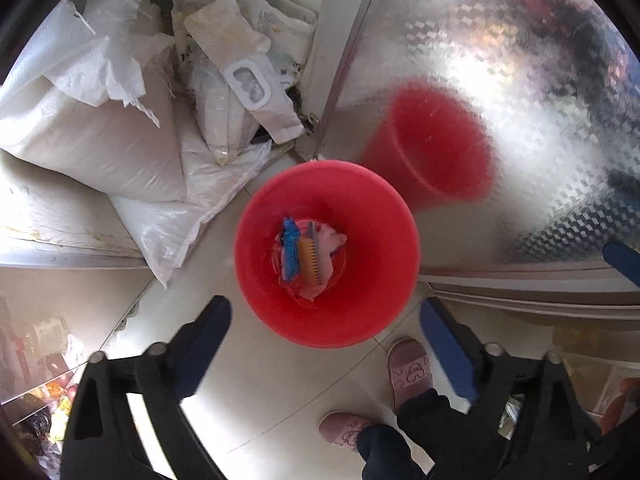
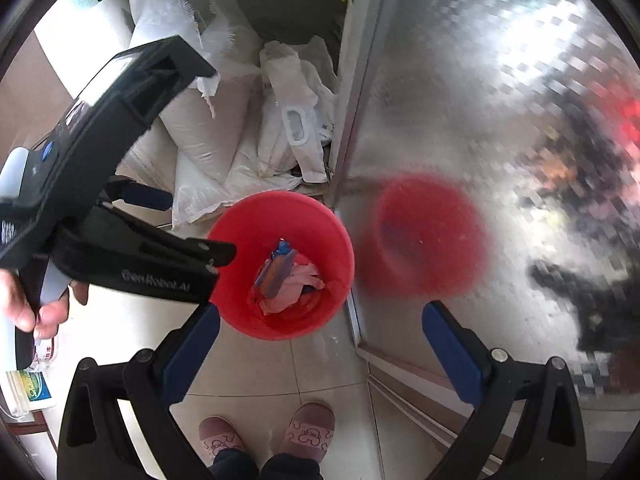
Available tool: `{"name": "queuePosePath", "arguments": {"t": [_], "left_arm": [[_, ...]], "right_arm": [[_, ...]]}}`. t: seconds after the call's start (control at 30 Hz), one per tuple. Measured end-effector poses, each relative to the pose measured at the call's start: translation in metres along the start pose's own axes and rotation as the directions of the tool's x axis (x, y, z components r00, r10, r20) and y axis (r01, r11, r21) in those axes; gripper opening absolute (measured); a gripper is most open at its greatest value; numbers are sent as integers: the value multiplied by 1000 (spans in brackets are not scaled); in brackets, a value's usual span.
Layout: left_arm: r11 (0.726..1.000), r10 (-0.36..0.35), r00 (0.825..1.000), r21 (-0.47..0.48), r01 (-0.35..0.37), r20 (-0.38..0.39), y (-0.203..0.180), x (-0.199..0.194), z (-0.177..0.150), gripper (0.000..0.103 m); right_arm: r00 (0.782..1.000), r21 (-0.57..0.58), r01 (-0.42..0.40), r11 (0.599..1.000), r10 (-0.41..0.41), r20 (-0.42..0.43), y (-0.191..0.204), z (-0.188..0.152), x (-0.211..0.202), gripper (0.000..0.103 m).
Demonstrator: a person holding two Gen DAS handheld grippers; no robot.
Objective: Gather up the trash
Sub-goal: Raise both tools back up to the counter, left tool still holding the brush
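- My left claw [image 1: 326, 344] points steeply down over the red bucket [image 1: 360, 308]; its blue-padded fingers [image 1: 448, 356] stand wide apart with nothing between them.
- My right claw [image 2: 320, 352] is likewise spread wide and empty, aimed down at the floor [image 2: 256, 384] just beside the same bucket.
- From the right wrist view I see the left claw's black body [image 2: 132, 248] at the left, gripped by a hand [image 2: 36, 308], its tip reaching the bucket's rim.
- The trash [image 1: 308, 254] lies at the bottom of the bucket: a blue-and-orange wrapper resting against crumpled pink material. I cannot identify the items further.
- The bucket stands on the tiled floor, close to a patterned metal panel [image 1: 500, 80] that shows a blurred red reflection of it.
- White woven sacks [image 1: 100, 128] and plastic bags [image 1: 240, 92] are piled behind the bucket, in the corner left of the panel.
- Two feet in pink slippers [image 2: 308, 432] stand on the floor near the bucket, below the claws.
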State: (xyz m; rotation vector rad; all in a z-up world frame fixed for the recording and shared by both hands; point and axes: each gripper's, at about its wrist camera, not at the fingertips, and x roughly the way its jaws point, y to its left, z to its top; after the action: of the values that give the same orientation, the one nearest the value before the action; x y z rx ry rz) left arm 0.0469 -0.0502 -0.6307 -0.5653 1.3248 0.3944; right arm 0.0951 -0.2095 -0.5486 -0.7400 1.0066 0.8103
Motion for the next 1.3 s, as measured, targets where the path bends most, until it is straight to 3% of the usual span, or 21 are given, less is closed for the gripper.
{"name": "queuePosePath", "arguments": {"t": [0.2, 0.37, 0.53, 0.83, 1.07, 1.3], "left_arm": [[999, 34, 999, 26, -35, 24, -2, -18, -2, 103], [995, 87, 995, 41, -89, 45, -2, -58, -11, 103], [994, 107, 991, 19, -108, 77, 4, -131, -29, 103], [995, 101, 985, -36, -97, 139, -6, -288, -64, 103], [992, 125, 956, -2, -130, 263, -44, -395, -70, 103], [990, 105, 931, 47, -129, 350, -79, -469, -42, 103]], "right_arm": [[1000, 7, 7, 1000, -7, 14, -2, -3, -15, 101], [1000, -2, -4, 1000, 4, 29, 1, 2, -36, 101], [997, -52, -10, 999, 14, 73, 7, 13, -91, 101], [981, -142, -63, 988, 88, 174, 25, 39, -228, 101], [961, -130, -90, 987, 121, 251, 13, 65, -322, 101], [942, -97, -59, 993, 88, 323, -20, 87, -395, 101]]}}
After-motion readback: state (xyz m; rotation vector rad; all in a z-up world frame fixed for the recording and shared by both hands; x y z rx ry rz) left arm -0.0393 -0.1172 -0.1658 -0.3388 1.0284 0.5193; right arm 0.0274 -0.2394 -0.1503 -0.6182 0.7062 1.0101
